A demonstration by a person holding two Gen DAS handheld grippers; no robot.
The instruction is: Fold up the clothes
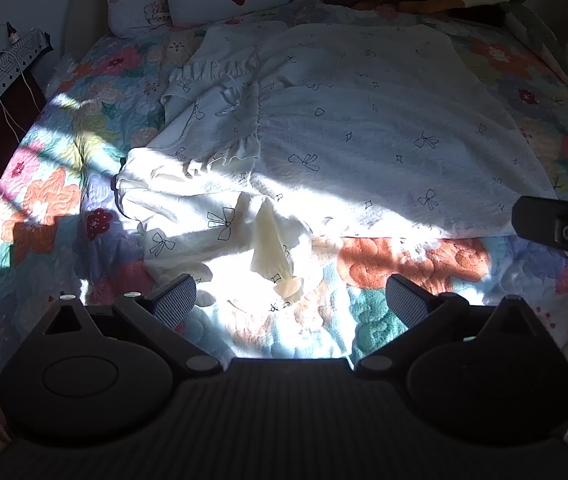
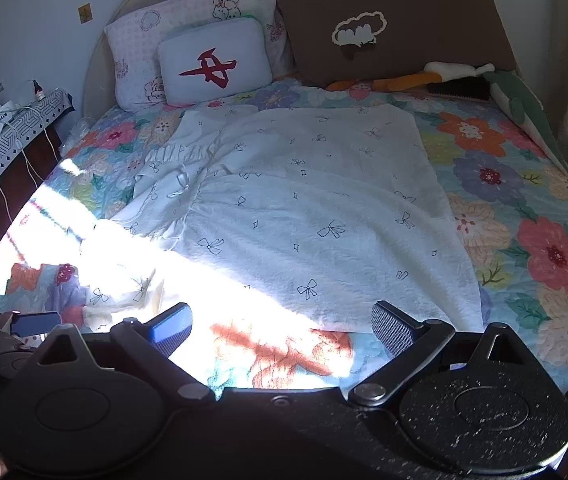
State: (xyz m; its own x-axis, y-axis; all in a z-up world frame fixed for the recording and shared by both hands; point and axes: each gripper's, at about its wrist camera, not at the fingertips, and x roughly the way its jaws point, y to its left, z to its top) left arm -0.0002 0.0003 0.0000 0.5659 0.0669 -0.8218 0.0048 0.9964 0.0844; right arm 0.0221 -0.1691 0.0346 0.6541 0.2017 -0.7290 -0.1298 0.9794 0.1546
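A white dress (image 1: 364,120) printed with small black bows lies spread flat on the flowered quilt (image 1: 404,256), its ruffled top and crumpled sleeves to the left. The same dress (image 2: 304,208) fills the middle of the right wrist view. My left gripper (image 1: 290,300) is open above the quilt, just short of the rumpled sleeve end (image 1: 272,248). My right gripper (image 2: 282,330) is open too, hovering over the quilt just before the dress's near hem (image 2: 340,320). Nothing is between either pair of fingers. Part of the right gripper (image 1: 556,224) shows at the right edge of the left view.
Pillows (image 2: 212,68) and a brown cushion (image 2: 384,24) lean at the headboard, with plush toys (image 2: 456,76) beside them. A side table (image 2: 8,140) with cables and small bottles stands left of the bed. A bright sun strip crosses the near quilt.
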